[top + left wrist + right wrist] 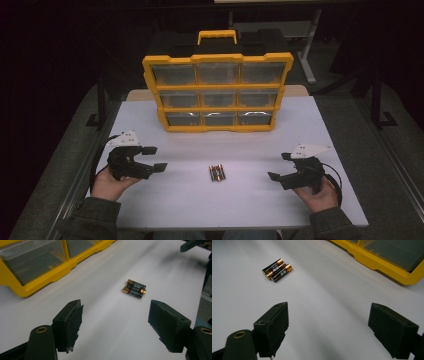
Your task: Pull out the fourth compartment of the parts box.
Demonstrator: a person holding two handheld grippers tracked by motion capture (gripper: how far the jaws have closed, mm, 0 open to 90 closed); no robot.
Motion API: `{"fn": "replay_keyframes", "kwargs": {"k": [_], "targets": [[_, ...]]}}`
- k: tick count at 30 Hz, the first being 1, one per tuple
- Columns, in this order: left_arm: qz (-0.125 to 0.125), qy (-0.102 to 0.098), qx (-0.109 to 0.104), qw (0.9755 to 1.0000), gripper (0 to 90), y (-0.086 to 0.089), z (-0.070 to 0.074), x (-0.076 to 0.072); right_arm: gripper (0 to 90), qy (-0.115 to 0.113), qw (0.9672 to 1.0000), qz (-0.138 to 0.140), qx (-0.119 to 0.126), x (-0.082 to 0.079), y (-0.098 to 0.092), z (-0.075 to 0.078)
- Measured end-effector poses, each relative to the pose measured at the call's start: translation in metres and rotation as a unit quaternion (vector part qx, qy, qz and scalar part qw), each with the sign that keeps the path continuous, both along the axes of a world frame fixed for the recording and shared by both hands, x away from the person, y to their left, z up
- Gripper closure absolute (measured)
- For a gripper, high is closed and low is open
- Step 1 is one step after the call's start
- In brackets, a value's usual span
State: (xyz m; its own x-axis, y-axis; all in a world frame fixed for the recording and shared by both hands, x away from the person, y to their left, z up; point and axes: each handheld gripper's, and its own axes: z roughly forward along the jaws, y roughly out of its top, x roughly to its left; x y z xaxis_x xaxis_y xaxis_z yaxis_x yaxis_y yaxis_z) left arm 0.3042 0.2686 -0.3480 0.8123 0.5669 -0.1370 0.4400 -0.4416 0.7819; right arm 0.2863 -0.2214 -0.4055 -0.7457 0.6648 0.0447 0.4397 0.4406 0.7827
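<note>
A small bunch of black-and-copper batteries (217, 173) lies side by side on the white table (310, 125), near its front middle. My left gripper (157, 158) rests at the left, open and holding nothing, its jaws pointing toward the batteries. At the right, my right gripper (278, 166) is likewise open with nothing in it. In the left gripper view the batteries (134, 288) lie ahead of the wide-apart jaws of the left gripper (115, 325). In the right gripper view the batteries (277, 269) lie ahead and to the left of the right gripper (328, 330).
A yellow organizer (218, 92) with clear drawers and a yellow handle stands at the back middle of the table. Its lower edge shows in the left gripper view (37, 282) and the right gripper view (387, 265). Dark floor and table legs surround the table.
</note>
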Motion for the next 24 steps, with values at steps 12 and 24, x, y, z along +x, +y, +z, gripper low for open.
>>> {"fn": "replay_keyframes", "kwargs": {"k": [12, 24], "targets": [[0.016, 0.021, -0.034, 0.9991, 31.1, -0.008, 0.028, 0.037, 16.0, -0.005, 1.0, 0.005, -0.002, 0.001, 0.001, 0.001], [0.068, 0.042, -0.102, 0.9915, 37.4, -0.017, 0.045, 0.09, 16.5, -0.003, 1.0, 0.009, -0.002, 0.002, 0.001, 0.0]]}}
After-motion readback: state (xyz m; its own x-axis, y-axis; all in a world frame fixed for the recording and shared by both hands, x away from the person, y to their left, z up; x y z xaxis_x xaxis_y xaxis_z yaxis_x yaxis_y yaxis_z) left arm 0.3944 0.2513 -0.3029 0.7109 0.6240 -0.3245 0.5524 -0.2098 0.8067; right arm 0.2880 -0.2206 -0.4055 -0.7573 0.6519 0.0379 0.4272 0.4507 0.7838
